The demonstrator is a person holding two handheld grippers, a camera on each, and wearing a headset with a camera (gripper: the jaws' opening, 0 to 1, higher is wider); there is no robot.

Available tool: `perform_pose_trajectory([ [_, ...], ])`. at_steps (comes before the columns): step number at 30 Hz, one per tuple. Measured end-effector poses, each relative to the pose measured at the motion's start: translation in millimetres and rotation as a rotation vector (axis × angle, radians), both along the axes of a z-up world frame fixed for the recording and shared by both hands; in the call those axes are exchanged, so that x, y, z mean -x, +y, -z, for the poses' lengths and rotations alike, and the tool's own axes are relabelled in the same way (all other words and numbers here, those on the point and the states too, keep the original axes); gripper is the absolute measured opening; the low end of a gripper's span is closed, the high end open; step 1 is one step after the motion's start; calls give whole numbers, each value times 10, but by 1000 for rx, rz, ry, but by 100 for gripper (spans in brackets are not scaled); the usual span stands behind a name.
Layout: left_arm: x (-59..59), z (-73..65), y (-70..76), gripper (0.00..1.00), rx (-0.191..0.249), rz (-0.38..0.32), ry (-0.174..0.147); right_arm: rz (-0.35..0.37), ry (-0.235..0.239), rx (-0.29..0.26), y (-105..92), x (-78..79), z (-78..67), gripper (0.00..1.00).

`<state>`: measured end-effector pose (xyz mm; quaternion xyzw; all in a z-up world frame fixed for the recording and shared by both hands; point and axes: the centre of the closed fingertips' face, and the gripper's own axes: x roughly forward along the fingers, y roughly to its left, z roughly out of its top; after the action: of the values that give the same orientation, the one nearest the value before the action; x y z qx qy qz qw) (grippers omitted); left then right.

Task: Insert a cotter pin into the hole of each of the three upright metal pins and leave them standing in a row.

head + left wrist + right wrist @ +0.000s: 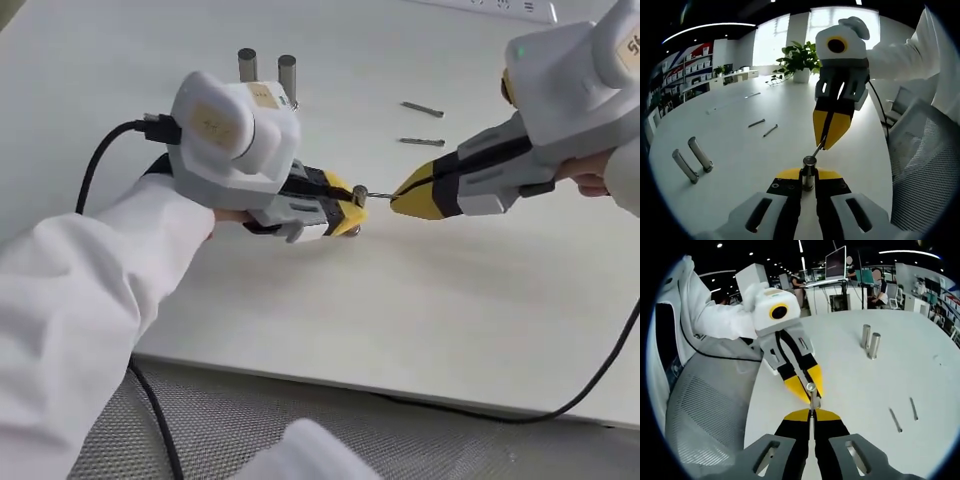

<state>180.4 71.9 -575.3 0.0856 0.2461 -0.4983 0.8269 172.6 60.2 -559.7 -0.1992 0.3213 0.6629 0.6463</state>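
One alignment decides the coming move: the long axis of the cotter pin against the cross-hole of the metal pin you hold. Your left tongs (348, 208) are clamped tight on that metal pin (358, 192), which stands upright. I cannot tell whether its foot rests on the table (300, 300) or sits just above it. Your right tongs (400, 198) are pinched together on the rear of the cotter pin (379, 195), so its free end sticks out ahead of them.

From the head view, the cotter pin lies roughly level and points at the upper part of the metal pin from that pin's right. Its tip is touching the side or just short of it. The hole itself is too small to make out.

In my judgement the right hand should do the travelling, pushing along the cotter pin's own line, while the left only holds steady. If the tip will not enter, roll the metal pin slightly about its upright axis.

Beyond the held metal pin, two other metal pins (287, 75) stand close together. Two spare cotter pins (421, 142) lie flat to their right. This looks like the first of the three.
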Motion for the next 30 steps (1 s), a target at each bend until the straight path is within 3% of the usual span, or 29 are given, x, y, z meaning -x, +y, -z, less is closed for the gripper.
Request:
perform_pose_trajectory([
  [24,42,7,-18,8,-47,45,-21,-89,-74,18,162,6,92,0],
  [27,41,13,-8,10,-57,42,-22,-100,-108,14,156,-33,90,0],
  [30,41,12,8,13,-55,35,-19,-80,-108,-13,162,-49,54,21],
])
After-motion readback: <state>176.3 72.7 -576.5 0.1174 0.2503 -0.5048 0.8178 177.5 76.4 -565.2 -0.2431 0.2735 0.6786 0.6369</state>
